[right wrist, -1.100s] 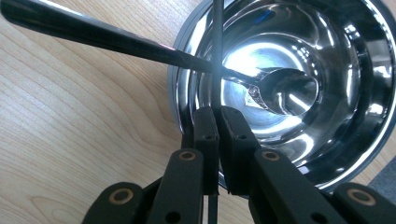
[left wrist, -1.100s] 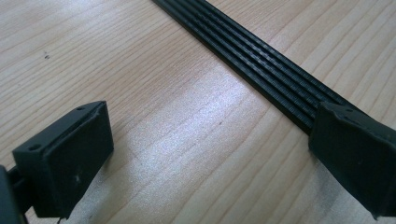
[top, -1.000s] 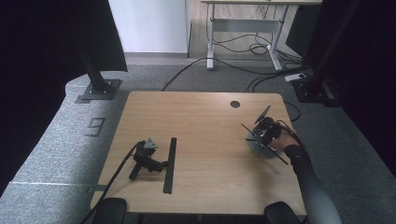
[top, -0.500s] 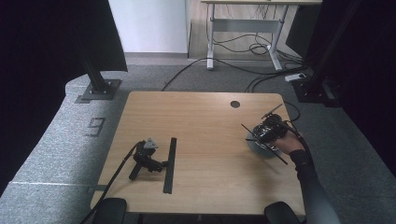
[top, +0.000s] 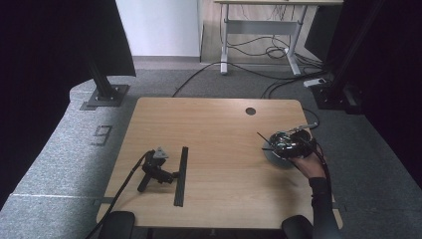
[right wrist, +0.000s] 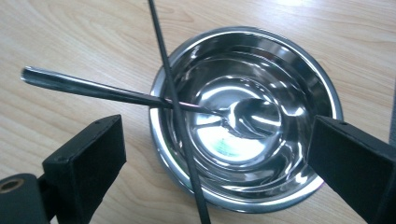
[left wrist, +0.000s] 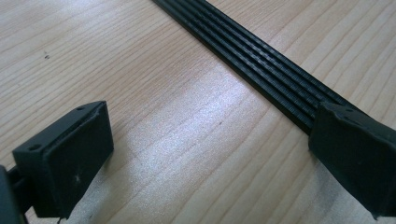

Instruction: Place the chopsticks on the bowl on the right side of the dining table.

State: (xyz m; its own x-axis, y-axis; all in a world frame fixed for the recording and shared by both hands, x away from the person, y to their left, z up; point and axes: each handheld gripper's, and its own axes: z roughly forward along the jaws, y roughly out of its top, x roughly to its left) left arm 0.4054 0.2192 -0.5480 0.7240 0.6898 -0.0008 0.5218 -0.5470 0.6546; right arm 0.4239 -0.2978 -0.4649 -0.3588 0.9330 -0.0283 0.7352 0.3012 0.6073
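We see a wooden counter [top: 214, 149] from above, with the work concentrated at two spots. At about eight o'clock lies a long black ribbed strip [top: 181, 175], flat on the wood; the left tool [top: 158, 172] rests just beside it, unattended, its jaws standing wide apart with nothing between them, one jaw overlapping the strip's end in the left gripper view [left wrist: 261, 70]. At about three o'clock sits a steel bowl [right wrist: 243, 116], and a hand [top: 311, 162] holds the right tool [right wrist: 215, 158] directly above it. Its jaws have just been opening and now stand wide on either side of the bowl, gripping nothing. Inside the bowl lies a metal spoon [right wrist: 140, 99], head at the bottom, handle leaning over the rim toward nine o'clock in the right gripper view. A thin dark rod [right wrist: 180, 116] crosses the bowl over the spoon handle. We judge the spoon delivered and released; withdrawing the tool remains, and the strip appears untouched.
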